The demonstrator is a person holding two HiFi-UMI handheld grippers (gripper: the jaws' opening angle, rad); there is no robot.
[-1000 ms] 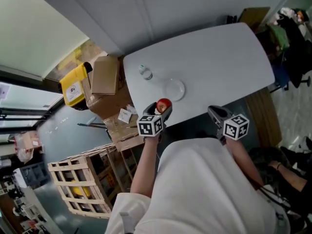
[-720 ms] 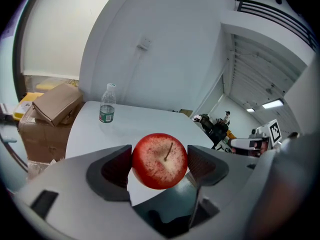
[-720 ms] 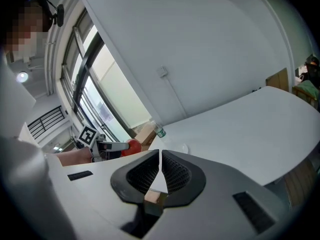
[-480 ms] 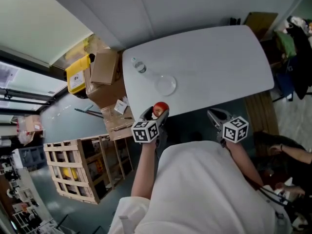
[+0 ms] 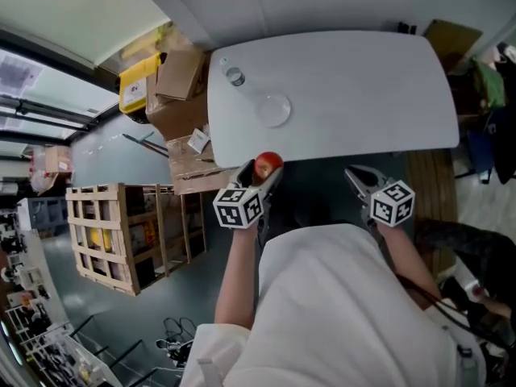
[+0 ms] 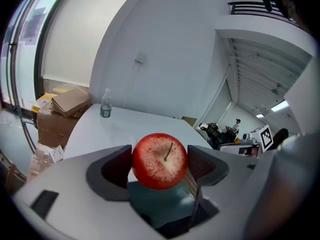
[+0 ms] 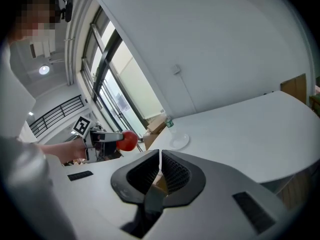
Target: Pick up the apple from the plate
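Note:
A red apple [image 6: 159,160] with its stem facing the camera sits clamped between the jaws of my left gripper [image 6: 160,164]. In the head view the left gripper [image 5: 264,170] holds the apple [image 5: 267,164] in the air just off the near edge of the white table [image 5: 363,87]. The empty clear plate [image 5: 273,109] rests on the table's left part, beyond the apple. My right gripper [image 5: 360,181] hovers off the near table edge, jaws shut with nothing between them; its own view shows the right gripper [image 7: 159,170], the apple [image 7: 128,140] and the plate [image 7: 178,141].
A water bottle [image 5: 232,73] stands at the table's far left corner, beyond the plate. Cardboard boxes [image 5: 179,83], a yellow case [image 5: 139,91] and a wooden crate [image 5: 121,232] sit on the floor to the left. Chairs with clothing [image 5: 488,79] stand at the right.
The left gripper has drawn the apple back from over the table edge towards me. The head view has shifted, so the table appears farther away.

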